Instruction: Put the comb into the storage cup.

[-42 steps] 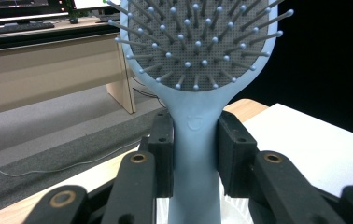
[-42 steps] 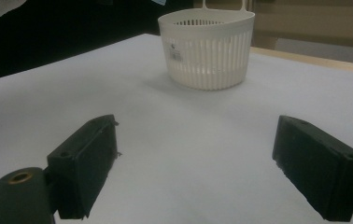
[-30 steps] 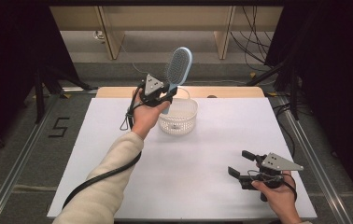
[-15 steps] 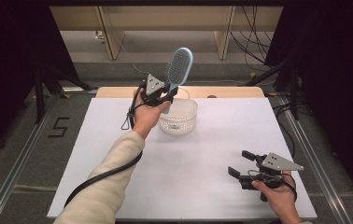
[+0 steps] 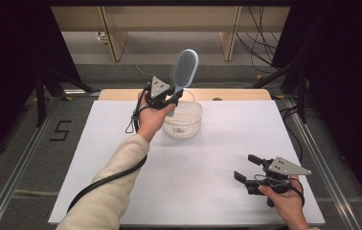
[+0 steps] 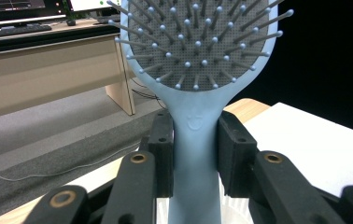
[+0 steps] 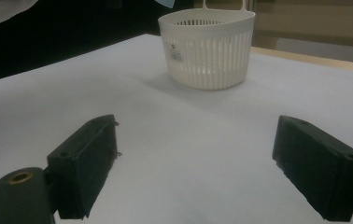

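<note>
While the left gripper point(image 5: 172, 97) is clamped on the handle of the pale blue plastic paddle hairbrush point(image 5: 185, 67), holding it upright just above the white slotted plastic basket point(image 5: 184, 120), the risk looks like the smooth handle slipping or twisting in the jaws, so the brush could clip the rim and tip the light basket. The right gripper point(image 5: 247, 168) sits wide open with nothing in it, low over the near right of the desk point(image 5: 208, 158). The desk is plain white, with dark curtains, cables and wooden furniture behind.
</note>
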